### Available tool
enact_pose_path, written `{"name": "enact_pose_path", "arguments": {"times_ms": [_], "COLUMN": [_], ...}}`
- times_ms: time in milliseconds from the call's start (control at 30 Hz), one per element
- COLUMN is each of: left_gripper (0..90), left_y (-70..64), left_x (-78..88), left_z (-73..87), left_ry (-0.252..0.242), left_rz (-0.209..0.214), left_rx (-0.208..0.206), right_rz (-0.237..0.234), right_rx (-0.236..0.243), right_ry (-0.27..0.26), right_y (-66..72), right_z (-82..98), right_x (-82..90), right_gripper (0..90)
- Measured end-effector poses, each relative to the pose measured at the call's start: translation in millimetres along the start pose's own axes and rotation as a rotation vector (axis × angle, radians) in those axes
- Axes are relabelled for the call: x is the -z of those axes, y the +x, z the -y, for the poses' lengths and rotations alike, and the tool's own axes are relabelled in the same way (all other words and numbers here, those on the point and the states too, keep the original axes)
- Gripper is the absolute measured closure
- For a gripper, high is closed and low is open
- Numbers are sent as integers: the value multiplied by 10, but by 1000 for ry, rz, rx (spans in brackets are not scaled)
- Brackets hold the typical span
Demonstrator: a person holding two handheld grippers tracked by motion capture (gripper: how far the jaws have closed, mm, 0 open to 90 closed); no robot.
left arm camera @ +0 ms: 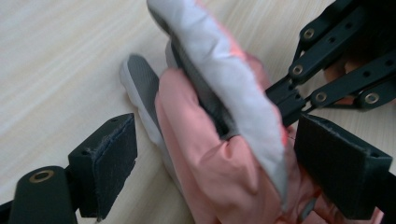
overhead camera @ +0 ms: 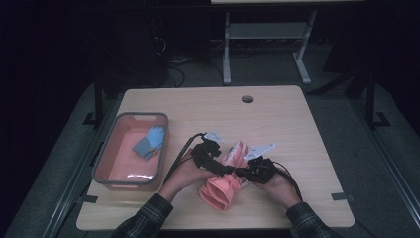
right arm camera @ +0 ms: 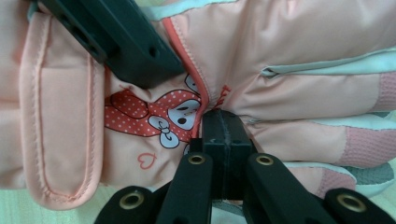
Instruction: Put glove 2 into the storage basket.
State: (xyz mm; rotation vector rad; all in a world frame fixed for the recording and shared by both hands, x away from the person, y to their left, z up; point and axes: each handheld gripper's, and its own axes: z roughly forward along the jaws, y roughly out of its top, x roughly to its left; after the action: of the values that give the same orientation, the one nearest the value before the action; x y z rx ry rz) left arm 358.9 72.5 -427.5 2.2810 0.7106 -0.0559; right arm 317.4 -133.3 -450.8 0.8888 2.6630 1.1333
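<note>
The pink glove point(overhead camera: 225, 181) lies on the desk point(overhead camera: 277, 124) between both hands; the right hand-held gripper point(right arm camera: 222, 140) pinches its fabric while the left hand-held gripper point(left arm camera: 215, 163) straddles it wide open; next, probably, the left must close on it.

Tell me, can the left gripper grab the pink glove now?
Probably yes. The left gripper has its fingers spread wide on either side of the pink glove, nothing between them and it. The right gripper pinches the glove from the other side.
</note>
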Motion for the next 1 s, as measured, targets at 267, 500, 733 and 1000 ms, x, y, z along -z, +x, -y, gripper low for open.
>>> {"name": "enact_pose_path", "arguments": {"times_ms": [267,500,733,1000], "left_gripper": [126,126,166,306], "left_y": [72,147,147,170], "left_x": [-97,-228,-286,-291], "left_z": [50,104,124,125], "left_ry": [37,78,83,94], "left_rz": [66,141,180,238], "left_rx": [31,69,74,89], "right_rz": [2,-8,-5,-10], "right_rx": [-5,-7,-2,-2], "right_ry": [5,8,8,8], "right_y": [5,-3,1,-9], "right_z": [6,12,22,24], "right_x": [-11,-16,-16,-26], "right_gripper": [900,900,900,900]}}
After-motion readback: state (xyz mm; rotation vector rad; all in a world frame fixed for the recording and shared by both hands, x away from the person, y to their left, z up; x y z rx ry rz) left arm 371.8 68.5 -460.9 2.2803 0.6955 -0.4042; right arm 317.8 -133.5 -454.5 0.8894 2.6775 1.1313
